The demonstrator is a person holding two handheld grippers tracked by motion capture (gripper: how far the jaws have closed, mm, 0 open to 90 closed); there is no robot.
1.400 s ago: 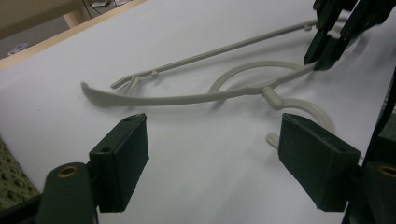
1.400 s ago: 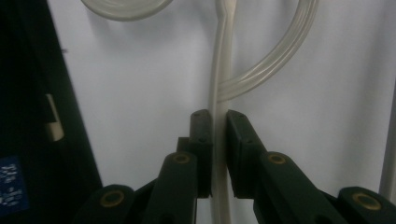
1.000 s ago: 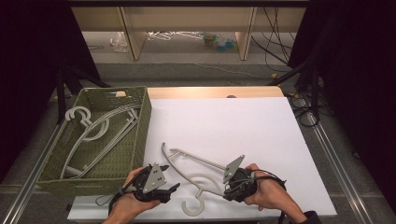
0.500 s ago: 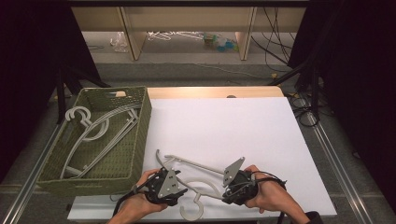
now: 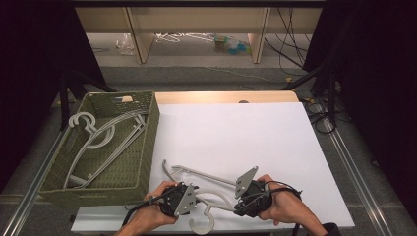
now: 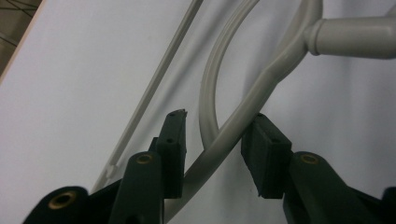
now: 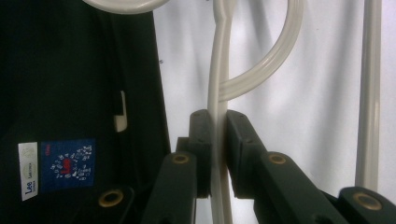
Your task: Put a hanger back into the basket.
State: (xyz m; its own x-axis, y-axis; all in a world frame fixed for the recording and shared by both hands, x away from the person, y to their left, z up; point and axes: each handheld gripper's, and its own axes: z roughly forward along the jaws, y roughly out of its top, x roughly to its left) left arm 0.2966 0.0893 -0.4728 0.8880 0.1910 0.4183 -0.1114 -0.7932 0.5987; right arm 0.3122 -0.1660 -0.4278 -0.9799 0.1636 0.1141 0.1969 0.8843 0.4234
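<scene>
One pale plastic hanger (image 5: 206,194) lies flat on the white counter (image 5: 236,132) near its front edge, just right of the green woven basket (image 5: 147,147), which already holds several more hangers (image 5: 105,137). Beside the hanger's hook, the right tool (image 5: 242,205) has its jaws pressed tight on one thin arm of the frame, as the right gripper view shows with the strip pinched between the pads (image 7: 236,140). On the hanger's basket side, the left tool (image 5: 193,197) straddles the curved shoulder (image 6: 233,135); its jaws have just been closing, with that shoulder between them, yet a gap remains on at least one side, so the hold does not look firm.

The step in hand seems to be getting a two-point hold for a lift toward the basket. To do it well, the left jaws should finish closing squarely on the shoulder, not on the crossing loop beside it; then both hands should rise together and level, so the hook clears the basket's rim and does not snag the hangers inside
</scene>
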